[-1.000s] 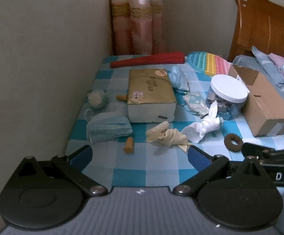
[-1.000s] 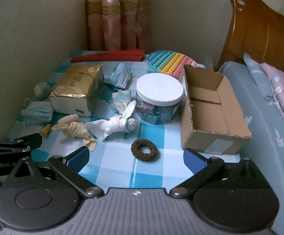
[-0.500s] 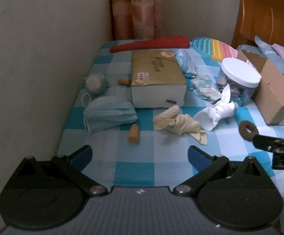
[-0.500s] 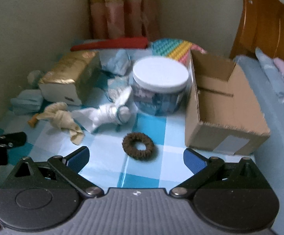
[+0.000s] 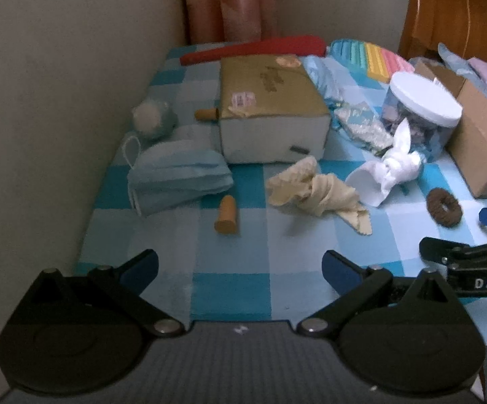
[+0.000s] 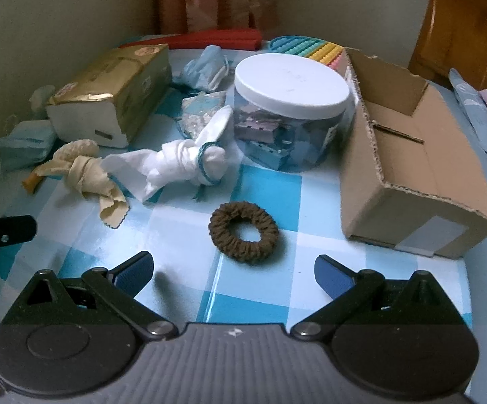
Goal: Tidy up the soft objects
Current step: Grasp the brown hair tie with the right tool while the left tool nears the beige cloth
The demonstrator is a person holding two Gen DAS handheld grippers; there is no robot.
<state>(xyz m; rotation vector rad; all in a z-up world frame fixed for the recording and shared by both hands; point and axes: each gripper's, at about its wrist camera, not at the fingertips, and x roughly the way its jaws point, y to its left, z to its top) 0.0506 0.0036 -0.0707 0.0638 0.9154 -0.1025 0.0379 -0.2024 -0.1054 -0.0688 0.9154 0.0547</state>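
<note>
Brown and ribbed, the knitted hair tie (image 6: 244, 232) lies flat as a ring on the blue-checked surface (image 6: 263, 303), just ahead of the right gripper (image 6: 233, 271) and between its jaws, which are spread wide and hold nothing. Beyond it to the left sit a knotted white cloth (image 6: 179, 165) and a twisted cream cloth (image 6: 82, 168); to the right stands an open cardboard box (image 6: 408, 155). The left gripper (image 5: 240, 266) also has its jaws spread and empty; ahead of them lie an orange earplug (image 5: 226, 215) and, to the left, a crumpled blue face mask (image 5: 176, 175).
</note>
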